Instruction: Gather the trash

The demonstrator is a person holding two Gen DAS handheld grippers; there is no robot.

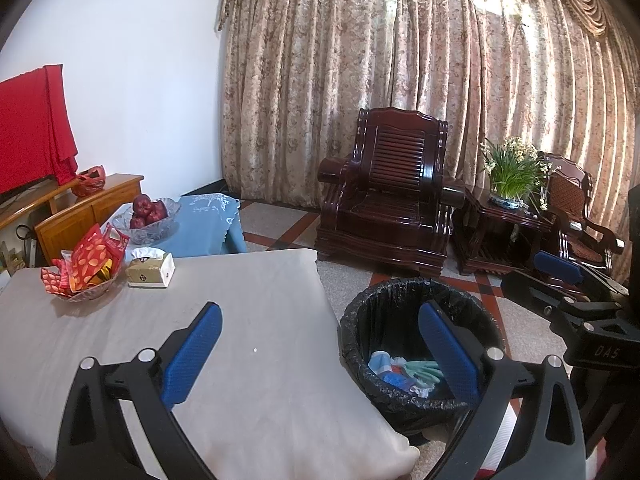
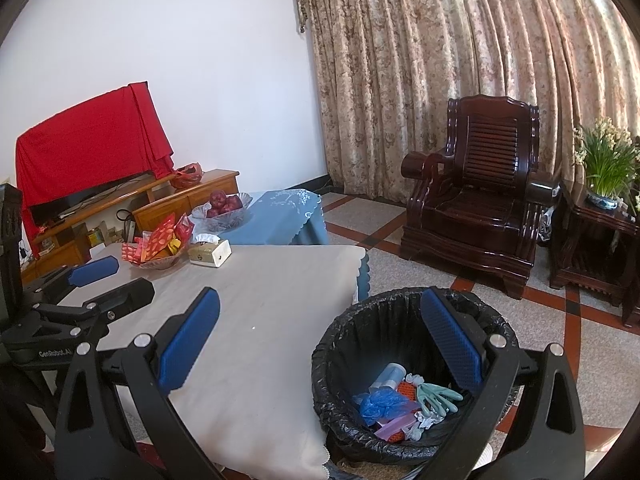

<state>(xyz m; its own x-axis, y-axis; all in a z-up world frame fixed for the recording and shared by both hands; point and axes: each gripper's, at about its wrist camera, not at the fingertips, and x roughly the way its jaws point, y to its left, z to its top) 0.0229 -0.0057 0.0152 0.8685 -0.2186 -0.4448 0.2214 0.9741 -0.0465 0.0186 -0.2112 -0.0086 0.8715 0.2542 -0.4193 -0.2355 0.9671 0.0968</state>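
Left tool wide apart, empty, above beige tablecloth edge and black-lined trash bin of litter.

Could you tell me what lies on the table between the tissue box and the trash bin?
Only bare beige tablecloth lies between tissue box and trash bin; both views show it.

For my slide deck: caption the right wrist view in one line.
Open right gripper above the beige table and black-lined trash bin holding a green glove and blue scraps.
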